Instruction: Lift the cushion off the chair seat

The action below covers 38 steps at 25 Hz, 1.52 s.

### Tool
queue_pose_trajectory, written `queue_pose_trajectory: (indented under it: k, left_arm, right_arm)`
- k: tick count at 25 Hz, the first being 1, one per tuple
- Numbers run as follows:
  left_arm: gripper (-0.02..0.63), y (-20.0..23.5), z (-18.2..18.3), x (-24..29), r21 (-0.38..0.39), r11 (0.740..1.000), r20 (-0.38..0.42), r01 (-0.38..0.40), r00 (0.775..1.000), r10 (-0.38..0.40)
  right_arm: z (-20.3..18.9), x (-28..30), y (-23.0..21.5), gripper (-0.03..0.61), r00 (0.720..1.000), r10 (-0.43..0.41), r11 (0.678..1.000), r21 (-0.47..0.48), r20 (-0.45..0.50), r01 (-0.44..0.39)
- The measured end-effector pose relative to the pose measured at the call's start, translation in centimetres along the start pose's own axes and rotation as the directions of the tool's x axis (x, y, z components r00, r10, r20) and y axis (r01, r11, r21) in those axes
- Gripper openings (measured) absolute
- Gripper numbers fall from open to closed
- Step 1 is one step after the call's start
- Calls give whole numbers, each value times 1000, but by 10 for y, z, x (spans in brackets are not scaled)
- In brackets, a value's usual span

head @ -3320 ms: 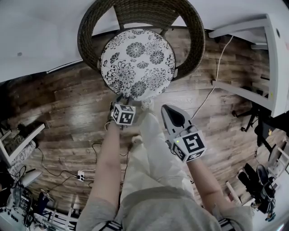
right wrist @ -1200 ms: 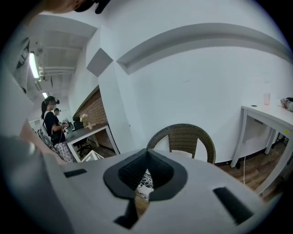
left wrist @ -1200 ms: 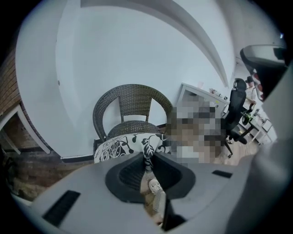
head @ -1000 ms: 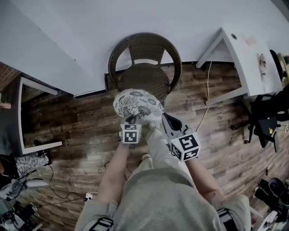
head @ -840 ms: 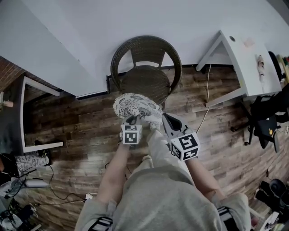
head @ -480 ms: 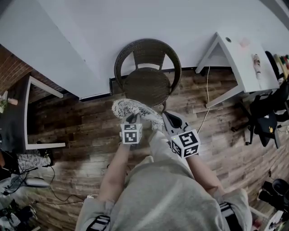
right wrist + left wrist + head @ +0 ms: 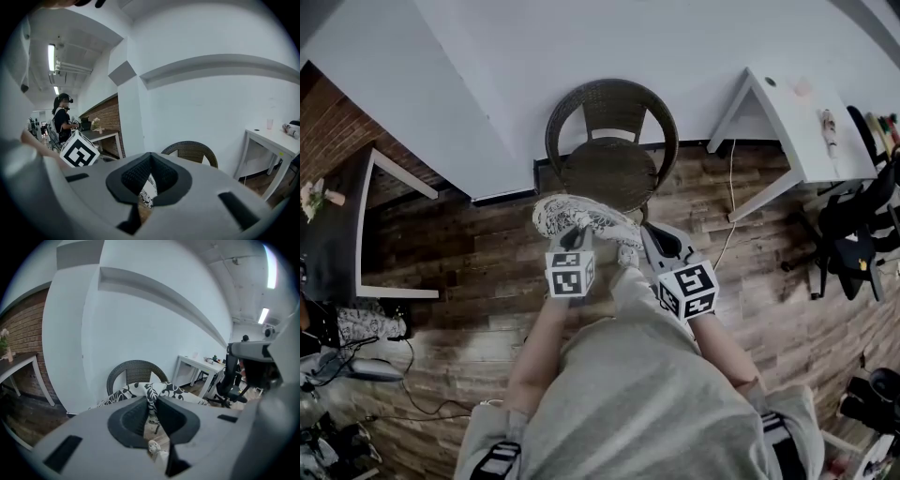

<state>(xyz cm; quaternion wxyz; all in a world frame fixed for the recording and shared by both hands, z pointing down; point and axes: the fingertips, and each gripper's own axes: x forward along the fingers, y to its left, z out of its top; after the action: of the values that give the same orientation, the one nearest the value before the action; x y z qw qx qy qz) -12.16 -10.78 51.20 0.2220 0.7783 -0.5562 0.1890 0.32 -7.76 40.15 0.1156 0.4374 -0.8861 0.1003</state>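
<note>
cushion [image 7: 581,217] clear of chair [image 7: 610,174] | left gripper [image 7: 151,397] fingers clamp its edge

1. Left claw [image 7: 576,236], on an outstretched forearm, has its jaws pinched on a fold of cushion [image 7: 586,217].
2. Right claw [image 7: 652,234] is held just beside it, jaw tips touching.

No readable text, brand or number anywhere I can see. The only markings are the black-and-white square codes on the left marker cube [image 7: 569,273] of my left claw [image 7: 574,236] and the right marker cube [image 7: 688,290] of my right claw [image 7: 646,229], with no letters in them. The small items on the white table [image 7: 792,122] right of the chair [image 7: 609,178] are too tiny to read.
</note>
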Motion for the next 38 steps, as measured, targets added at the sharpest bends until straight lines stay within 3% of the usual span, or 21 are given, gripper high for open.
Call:
queue_pose_trajectory:
  k: [19,27,38]
  left_arm:
    - [48,-12,32,-76,-58,998,113,13,994,-7]
    - [48,-6,35,-85,-94,996,136,4,991,9]
    - [48,-12,37,-83,-75,997,135,4,991,6]
  right_arm:
    - [-5,-27,8,3,1000,-21,1000,-17,21,21]
    - [-8,-27,10,3,1000,-17,1000,-12,17,17]
    - [-9,-32,7,0,999,-30,999,-25,20,31]
